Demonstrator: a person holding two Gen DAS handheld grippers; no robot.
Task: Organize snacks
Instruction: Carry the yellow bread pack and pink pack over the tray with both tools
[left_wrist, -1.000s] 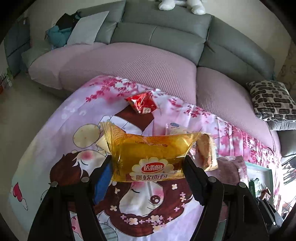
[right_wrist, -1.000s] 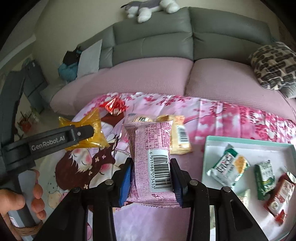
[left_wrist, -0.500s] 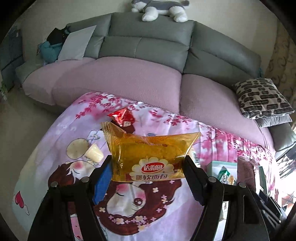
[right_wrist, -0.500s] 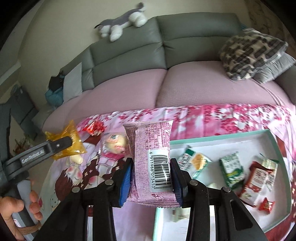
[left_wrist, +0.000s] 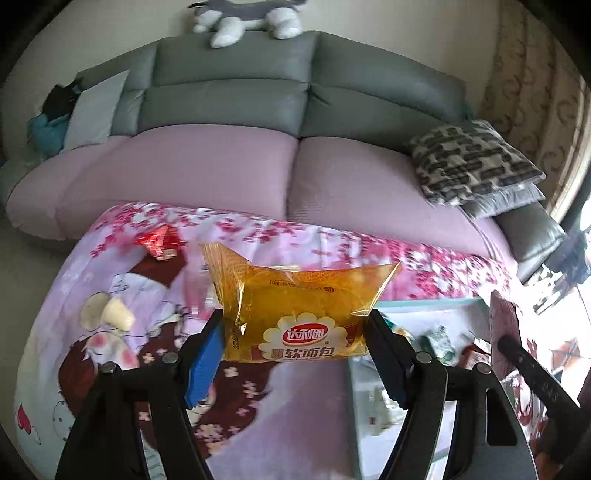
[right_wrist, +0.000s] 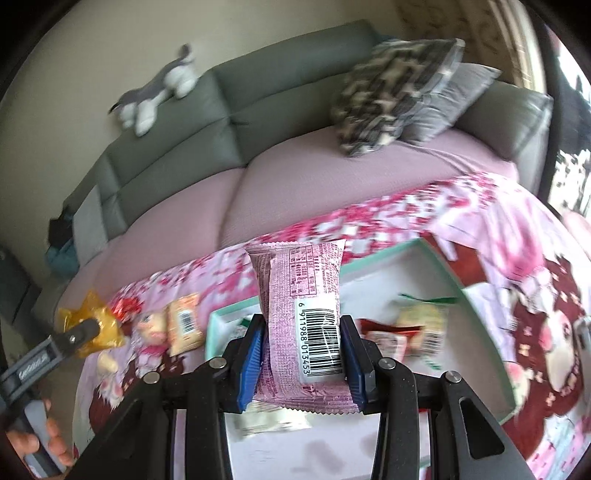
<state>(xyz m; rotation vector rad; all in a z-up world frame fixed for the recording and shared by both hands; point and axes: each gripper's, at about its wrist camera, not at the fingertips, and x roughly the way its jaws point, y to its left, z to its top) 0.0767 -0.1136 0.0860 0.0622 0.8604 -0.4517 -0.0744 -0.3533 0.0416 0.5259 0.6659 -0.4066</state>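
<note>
Both my claws have swung toward the mint-rimmed tray (right_wrist: 439, 254) since a second ago, so it now fills the right wrist view where cartoon-print cloth (left_wrist: 110, 369) lay before. My right claw (right_wrist: 301, 354) is clamped on the pink snack packet (right_wrist: 299, 295), held upright with its long axis pointing away from me, directly above the tray's near half. My left claw (left_wrist: 295, 350) grips the yellow soft-bread packet (left_wrist: 299, 306) across its width, long axis side to side, over the cloth just left of the tray's edge. I judge the right claw is nearer the drop; a red wrapper (left_wrist: 160, 242) and an orange packet (right_wrist: 184, 326) wait on the cloth
</note>
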